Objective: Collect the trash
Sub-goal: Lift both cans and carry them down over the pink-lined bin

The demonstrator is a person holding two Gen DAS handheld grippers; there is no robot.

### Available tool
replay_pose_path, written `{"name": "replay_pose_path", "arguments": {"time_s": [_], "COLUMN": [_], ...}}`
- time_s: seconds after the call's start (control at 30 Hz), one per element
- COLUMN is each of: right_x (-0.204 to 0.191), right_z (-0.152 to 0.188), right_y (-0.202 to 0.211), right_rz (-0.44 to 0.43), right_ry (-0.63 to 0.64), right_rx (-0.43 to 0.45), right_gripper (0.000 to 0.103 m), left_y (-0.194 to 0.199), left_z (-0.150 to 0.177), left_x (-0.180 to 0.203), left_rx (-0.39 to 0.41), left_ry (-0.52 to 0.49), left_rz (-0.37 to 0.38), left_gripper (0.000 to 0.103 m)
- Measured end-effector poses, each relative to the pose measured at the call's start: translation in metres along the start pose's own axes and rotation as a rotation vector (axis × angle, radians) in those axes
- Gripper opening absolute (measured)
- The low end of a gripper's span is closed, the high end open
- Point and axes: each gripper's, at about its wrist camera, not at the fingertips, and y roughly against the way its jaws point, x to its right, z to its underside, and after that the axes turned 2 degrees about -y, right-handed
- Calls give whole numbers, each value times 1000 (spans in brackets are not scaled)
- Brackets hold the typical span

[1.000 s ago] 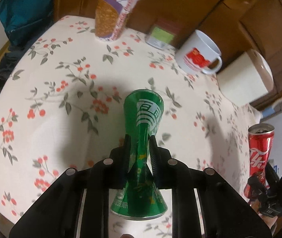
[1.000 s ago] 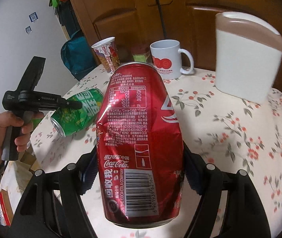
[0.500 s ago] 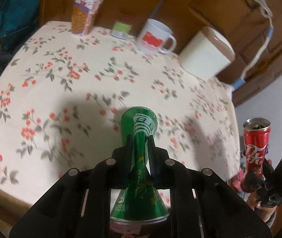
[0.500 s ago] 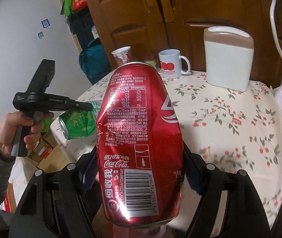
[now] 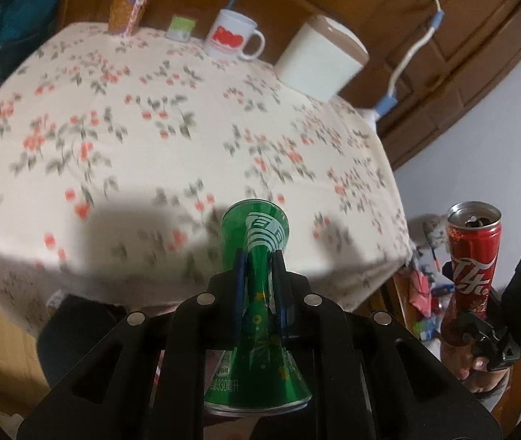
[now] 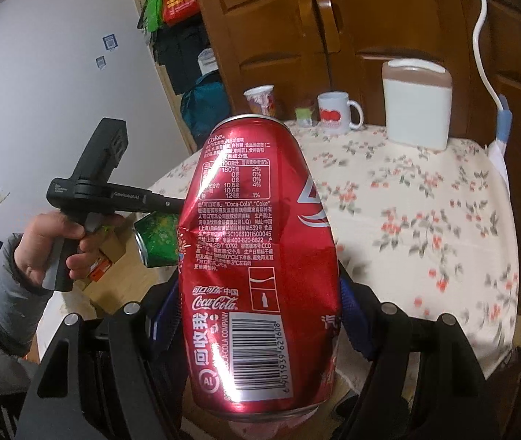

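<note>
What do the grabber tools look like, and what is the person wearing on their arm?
Both are black plastic. The left gripper has flat, branching arms with round silver rivets and thin blue strips inside its jaws. From the side it has a pistol-style handle with small white lettering and a boxy block on top. The right gripper looks the same, with blue ribbed pads. The left hand comes out of a grey padded sleeve.
</note>
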Motion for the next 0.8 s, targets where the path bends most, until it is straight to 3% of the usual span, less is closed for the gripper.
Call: {"name": "replay_pose_path", "arguments": {"time_s": [0.3,0.8], "right_x": [-12,2], "right_z": [72,148], "right_y": [-9,-83], "right_rz": [-7,29], "right_ry": [-37,-86], "right_rx": [-106,-312], "right_gripper": [73,73], "left_y": [-26,-118], "left_z": [77,145], "left_x": [2,-54], "left_rx": [-77,-242], "left_ry": [-7,64], "left_rz": [46,-14], "left_gripper": [14,14]}}
